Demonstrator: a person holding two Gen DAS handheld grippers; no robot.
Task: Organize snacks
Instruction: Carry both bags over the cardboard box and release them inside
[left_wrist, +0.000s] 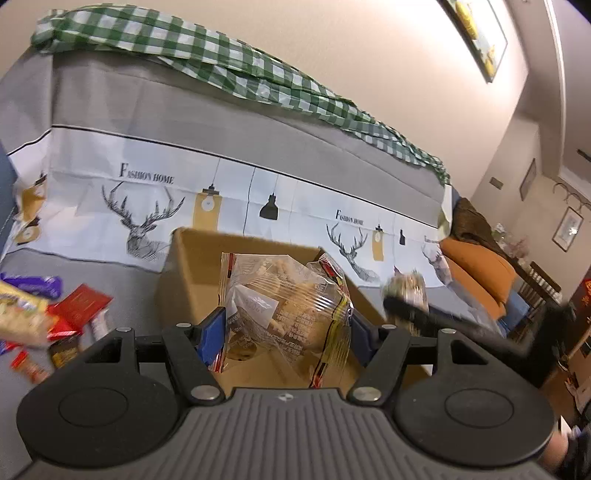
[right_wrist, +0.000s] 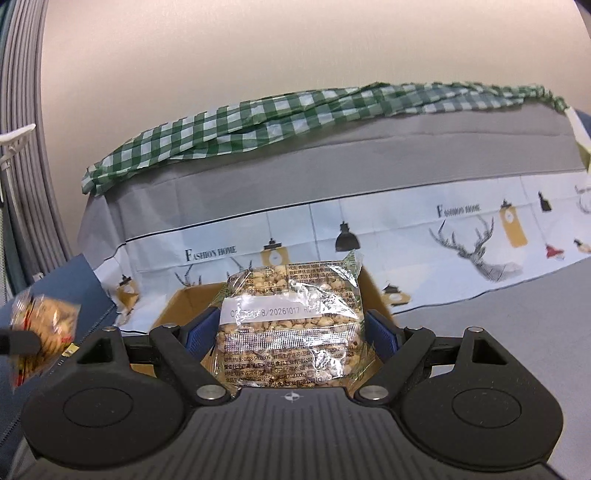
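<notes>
Snacks sit in both your grippers above the cardboard box. Your left gripper is clamped on a clear biscuit bag; your right gripper is clamped on a peanut pack. More packets lie on the grey sofa cover left of the box.

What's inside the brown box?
The cardboard box shows only bare brown walls and floor. The clear snack bag in the left gripper hides much of its inside, so something could lie there unseen.
</notes>
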